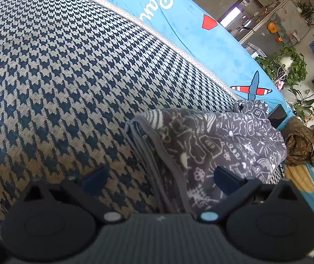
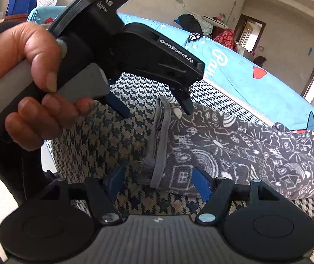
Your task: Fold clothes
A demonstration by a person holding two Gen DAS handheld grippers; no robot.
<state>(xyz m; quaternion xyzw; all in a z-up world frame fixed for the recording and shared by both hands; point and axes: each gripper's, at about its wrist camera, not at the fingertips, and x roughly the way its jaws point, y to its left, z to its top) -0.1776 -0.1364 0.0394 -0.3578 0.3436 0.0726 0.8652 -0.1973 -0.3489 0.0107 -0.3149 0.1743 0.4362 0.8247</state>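
**Soft and Floppy: Where to Grab**

Saw the grey doodle cloth [image 2: 223, 145] lying folded on the checked cushion [image 1: 69, 77], with the blue cover [image 1: 201, 44] behind. Saw its thick grey hem [image 2: 160, 136] at the near end, stacked in layers. Found the left tool [image 1: 159, 179] wide open, just over that hem end, holding nothing. Found the right tool [image 2: 158, 182] open too, one finger on each side of the hem, pads not pressing, nothing held. Spotted a hand [image 2: 24, 77] wrapped round the left tool's handle. Looked soft, light and floppy, likely to sag and slide apart if lifted by one layer only. Seemed not slippery and not easy to break. Best to pinch all the layers together at the hem, or at a corner of the fold, one tool on each side. Could not tell how many folds were left to do.
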